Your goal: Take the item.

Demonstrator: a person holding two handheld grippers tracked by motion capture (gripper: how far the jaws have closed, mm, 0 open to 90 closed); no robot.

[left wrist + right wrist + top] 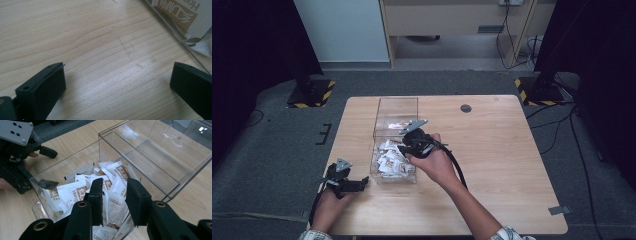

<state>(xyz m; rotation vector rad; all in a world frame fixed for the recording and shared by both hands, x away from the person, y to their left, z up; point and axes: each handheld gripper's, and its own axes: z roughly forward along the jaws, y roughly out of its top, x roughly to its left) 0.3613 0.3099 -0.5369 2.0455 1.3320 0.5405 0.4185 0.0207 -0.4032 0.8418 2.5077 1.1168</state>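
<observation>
Two compartments make up the clear acrylic box (pixel 396 107) standing near the middle of the wooden bench (pixel 502 165); the near one holds a heap of white-and-brown paper sachets (pixel 391 159), the far one is bare. In the high view the right tongs (pixel 404 148) dip over the near compartment, the hand behind them and a black cable trailing along the forearm. The right gripper view adds what that one cannot: the tongs (pixel 113 200) stand partly closed just above the sachets (pixel 75 192), with one sachet (pixel 115 206) showing in the gap between the jaws, and I cannot tell whether the pads press on it. It also shows the bare wooden floor of the far compartment through the box (pixel 150 157) walls, and the left tongs (pixel 48 167) resting outside the box's near corner. The left tongs (pixel 363 182) lie low on the bench beside that corner in the high view. Their own view shows the left tongs (pixel 117 82) spread wide over bare wood grain (pixel 87 37), nothing between the jaws, with the box wall (pixel 175 32) and a printed sachet (pixel 180 15) at the upper right.
</observation>
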